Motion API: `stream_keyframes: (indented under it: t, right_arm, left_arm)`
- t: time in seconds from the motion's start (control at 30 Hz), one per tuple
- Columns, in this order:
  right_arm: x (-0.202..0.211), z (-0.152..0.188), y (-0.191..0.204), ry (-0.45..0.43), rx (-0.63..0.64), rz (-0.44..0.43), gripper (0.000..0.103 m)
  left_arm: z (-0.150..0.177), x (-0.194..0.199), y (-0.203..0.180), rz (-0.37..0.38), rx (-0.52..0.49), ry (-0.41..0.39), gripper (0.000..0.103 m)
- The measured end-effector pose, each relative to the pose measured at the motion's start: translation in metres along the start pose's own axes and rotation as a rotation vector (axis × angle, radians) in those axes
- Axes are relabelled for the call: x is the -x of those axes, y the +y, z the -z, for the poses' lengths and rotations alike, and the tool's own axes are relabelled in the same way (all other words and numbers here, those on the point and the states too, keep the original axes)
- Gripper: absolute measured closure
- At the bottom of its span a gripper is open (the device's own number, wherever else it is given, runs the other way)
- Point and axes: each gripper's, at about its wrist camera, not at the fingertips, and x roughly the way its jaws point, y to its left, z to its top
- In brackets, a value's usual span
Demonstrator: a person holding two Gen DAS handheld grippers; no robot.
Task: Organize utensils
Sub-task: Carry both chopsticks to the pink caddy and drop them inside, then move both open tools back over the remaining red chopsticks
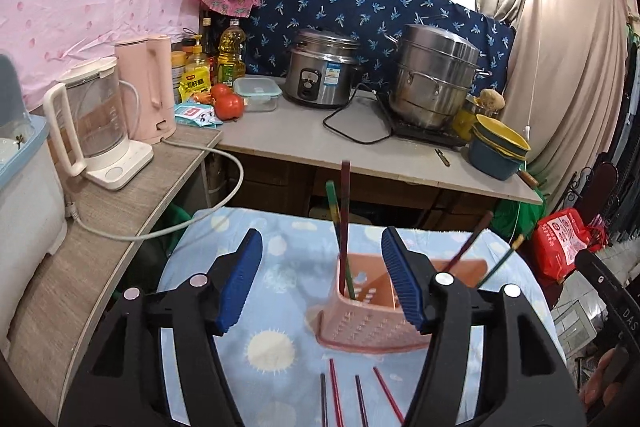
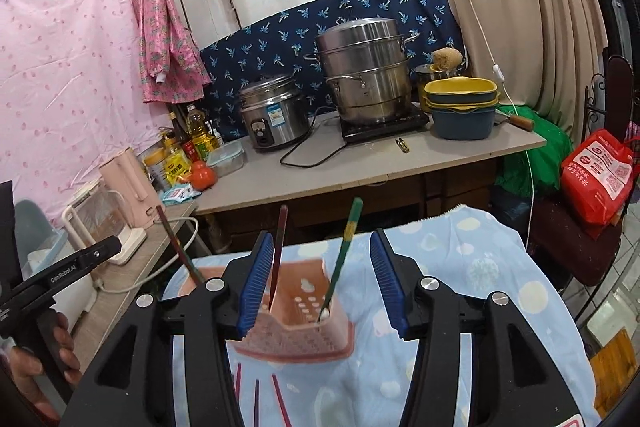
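A pink perforated utensil holder point(image 1: 376, 311) point(image 2: 296, 323) stands on a blue patterned cloth point(image 1: 276, 343) point(image 2: 472, 275). A dark red and a green chopstick point(image 1: 344, 211) stand in its left end, and two more chopsticks point(image 1: 472, 243) lean out at its right. Several loose chopsticks point(image 1: 336, 395) point(image 2: 256, 399) lie on the cloth in front of it. My left gripper point(image 1: 322, 239) hangs open just before the holder, its pads touching nothing. My right gripper point(image 2: 320, 235) is open too; a dark red chopstick point(image 2: 280, 247) and a green one point(image 2: 344, 255) rise in the gap between its pads, untouched.
Behind the cloth is a counter point(image 1: 400, 167) with a rice cooker point(image 1: 320, 71), a steel steamer pot point(image 1: 432, 79) and stacked bowls point(image 1: 496, 147). Two kettles point(image 1: 96, 115) stand on a side shelf at left. A red bag point(image 2: 596, 171) sits at right. A hand point(image 2: 24, 359) holds the other gripper's handle.
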Motion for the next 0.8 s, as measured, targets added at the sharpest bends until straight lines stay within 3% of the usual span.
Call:
stream_keyframes:
  t: [0.23, 0.8]
  right_arm:
    - [0.028, 0.045, 0.001, 0.086, 0.023, 0.009, 0.054]
    - [0.061, 0.187, 0.009, 0.343, 0.122, 0.015, 0.054]
  left_arm:
    - [0.041, 0.022, 0.000, 0.002, -0.008, 0.055, 0.043]
    - [0.183, 0.048, 0.002, 0.008, -0.061, 0.263, 0.044]
